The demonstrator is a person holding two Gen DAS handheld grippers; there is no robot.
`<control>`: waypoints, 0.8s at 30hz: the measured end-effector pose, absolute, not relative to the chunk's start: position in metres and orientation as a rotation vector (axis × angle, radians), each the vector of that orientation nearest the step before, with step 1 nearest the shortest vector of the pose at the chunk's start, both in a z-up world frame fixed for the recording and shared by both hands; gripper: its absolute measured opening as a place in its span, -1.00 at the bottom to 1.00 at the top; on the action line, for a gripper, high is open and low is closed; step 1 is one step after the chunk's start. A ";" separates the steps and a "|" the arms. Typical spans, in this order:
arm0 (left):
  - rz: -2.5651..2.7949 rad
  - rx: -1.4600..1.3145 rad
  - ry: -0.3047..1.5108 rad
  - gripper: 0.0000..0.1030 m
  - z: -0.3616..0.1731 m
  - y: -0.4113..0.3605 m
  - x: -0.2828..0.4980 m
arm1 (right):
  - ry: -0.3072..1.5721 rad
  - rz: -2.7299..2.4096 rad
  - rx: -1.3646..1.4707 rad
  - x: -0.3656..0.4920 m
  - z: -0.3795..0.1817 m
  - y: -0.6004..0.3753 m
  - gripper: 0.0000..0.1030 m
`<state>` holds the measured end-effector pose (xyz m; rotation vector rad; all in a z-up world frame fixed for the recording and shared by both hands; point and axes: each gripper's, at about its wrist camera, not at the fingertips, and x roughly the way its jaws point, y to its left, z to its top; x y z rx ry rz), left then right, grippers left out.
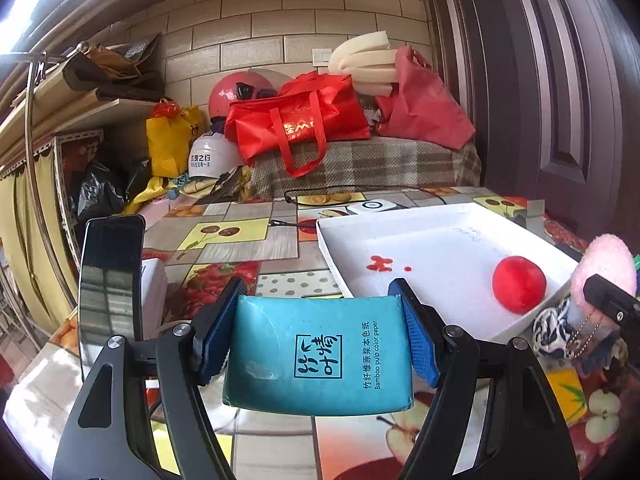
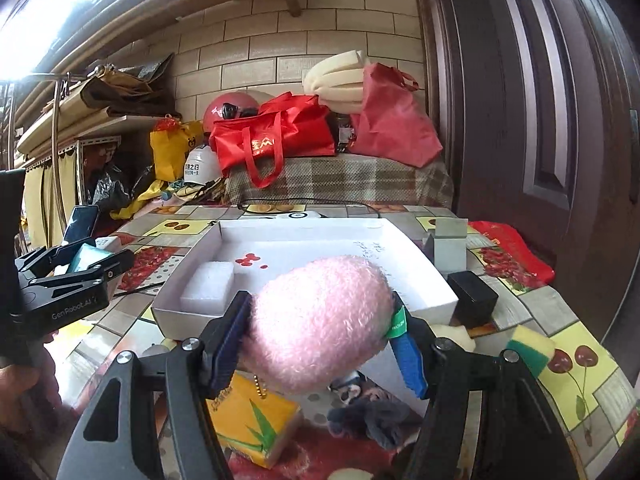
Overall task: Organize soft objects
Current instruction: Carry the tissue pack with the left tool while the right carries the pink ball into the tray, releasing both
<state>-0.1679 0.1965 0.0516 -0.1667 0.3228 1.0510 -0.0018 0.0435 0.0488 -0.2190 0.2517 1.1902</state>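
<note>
- Low in the left view, left gripper [image 1: 320,344] pinches a teal tissue pack [image 1: 320,356].
- Right gripper [image 2: 320,332] squeezes the pink plush [image 2: 320,320], frame centre.
- Looks mid-carry; next, lower both into the white tray [image 2: 404,240] and let go.

Right claw [image 2: 320,340] clamps a pink plush toy [image 2: 320,320] before the white tray [image 2: 416,256].

Both wrist cameras sit low and close over the bench [image 1: 248,240], facing the brick wall [image 2: 256,52]; both see the white tray [image 1: 404,220], apparently from its opposite sides.
</note>
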 end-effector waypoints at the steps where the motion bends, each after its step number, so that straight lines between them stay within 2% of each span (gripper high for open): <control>1: 1.059 -0.177 0.319 0.43 0.052 0.202 -0.165 | 0.252 1.200 -0.218 -0.001 0.049 0.051 0.29; 8: 1.104 -0.186 0.301 0.43 0.055 0.229 -0.150 | 0.277 1.248 -0.188 0.011 0.050 0.096 0.29; 15: 1.092 -0.172 0.304 0.43 0.055 0.238 -0.139 | 0.428 1.375 -0.302 0.014 0.039 0.150 0.28; 24: 1.003 -0.114 0.332 0.43 0.057 0.244 -0.110 | 0.524 1.045 -0.126 0.079 0.037 0.136 0.28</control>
